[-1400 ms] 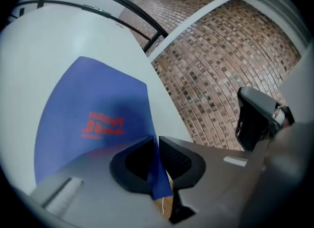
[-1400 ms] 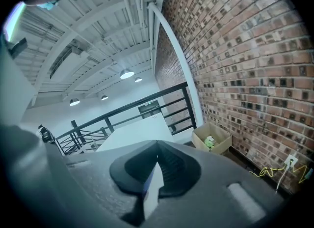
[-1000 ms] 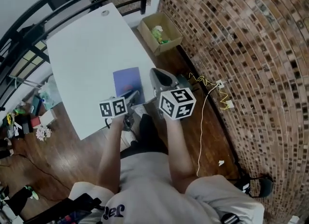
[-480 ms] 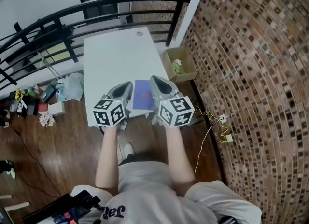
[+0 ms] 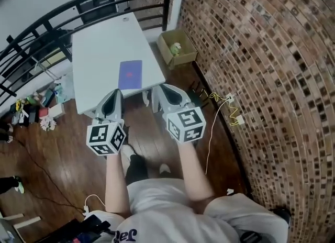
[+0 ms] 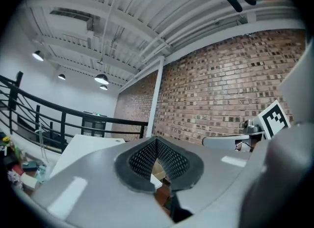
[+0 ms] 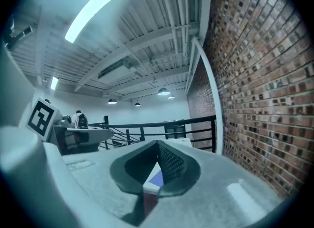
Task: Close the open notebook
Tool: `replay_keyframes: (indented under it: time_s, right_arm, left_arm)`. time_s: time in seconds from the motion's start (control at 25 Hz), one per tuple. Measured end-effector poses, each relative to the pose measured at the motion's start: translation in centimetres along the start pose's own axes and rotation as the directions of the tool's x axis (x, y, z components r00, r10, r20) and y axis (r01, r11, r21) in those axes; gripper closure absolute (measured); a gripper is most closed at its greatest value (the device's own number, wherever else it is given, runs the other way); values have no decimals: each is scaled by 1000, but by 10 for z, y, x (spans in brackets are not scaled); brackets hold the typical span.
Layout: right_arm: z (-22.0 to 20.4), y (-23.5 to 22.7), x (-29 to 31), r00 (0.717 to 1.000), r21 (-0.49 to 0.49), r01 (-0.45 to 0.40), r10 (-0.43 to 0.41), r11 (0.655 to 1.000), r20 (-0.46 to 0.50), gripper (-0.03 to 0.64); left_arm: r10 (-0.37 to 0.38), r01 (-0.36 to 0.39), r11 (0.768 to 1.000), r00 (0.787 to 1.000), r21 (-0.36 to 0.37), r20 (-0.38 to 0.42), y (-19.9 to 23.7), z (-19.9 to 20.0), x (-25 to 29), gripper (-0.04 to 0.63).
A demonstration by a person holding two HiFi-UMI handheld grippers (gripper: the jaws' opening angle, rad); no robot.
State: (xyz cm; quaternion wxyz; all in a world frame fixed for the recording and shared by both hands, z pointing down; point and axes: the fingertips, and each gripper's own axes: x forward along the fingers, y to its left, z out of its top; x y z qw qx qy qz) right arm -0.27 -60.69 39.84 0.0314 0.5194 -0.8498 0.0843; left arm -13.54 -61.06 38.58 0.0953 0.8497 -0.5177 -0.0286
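Observation:
The purple notebook lies closed and flat on the white table, near its front edge. Both grippers are held level in the air in front of the person, short of the table and off the notebook. My left gripper has its jaws shut with nothing between them. My right gripper also has its pads together at the tips and holds nothing. In the right gripper view a strip of the notebook shows below the pads of the right gripper. The left gripper points toward the brick wall.
A cardboard box with green things stands on the floor right of the table. A black railing runs behind it, a brick wall to the right. Cables and clutter lie on the wooden floor.
Both grippers have come away from the notebook at the table's front edge, back toward the person and upward. The left gripper's jaws now stand shut.

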Motion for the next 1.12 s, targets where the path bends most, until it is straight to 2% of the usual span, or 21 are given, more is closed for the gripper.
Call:
replay_keyframes:
  time_s: [0.16, 0.32, 0.48, 0.84, 1.12]
  right_arm:
    - [42, 4, -40, 997, -84, 0, 7, 996, 74, 626]
    - [83, 26, -54, 988, -155, -6, 30, 988, 151, 626]
    - [104, 38, -51, 980, -161, -14, 45, 987, 194, 626]
    - [104, 100, -12, 975, -185, -92, 126, 978, 184, 626]
    - [111, 125, 13, 974, -189, -96, 131, 977, 184, 626]
  left_arm:
    - [-22, 19, 998, 999, 55, 47, -35, 31, -20, 581]
    - [-5, -7, 996, 991, 89, 134, -32, 71, -42, 581]
    - [8, -34, 991, 982, 133, 188, -29, 96, -59, 581]
    - [63, -95, 986, 973, 135, 223, 28, 114, -96, 580]
    - [84, -114, 985, 972, 129, 217, 65, 123, -106, 581]
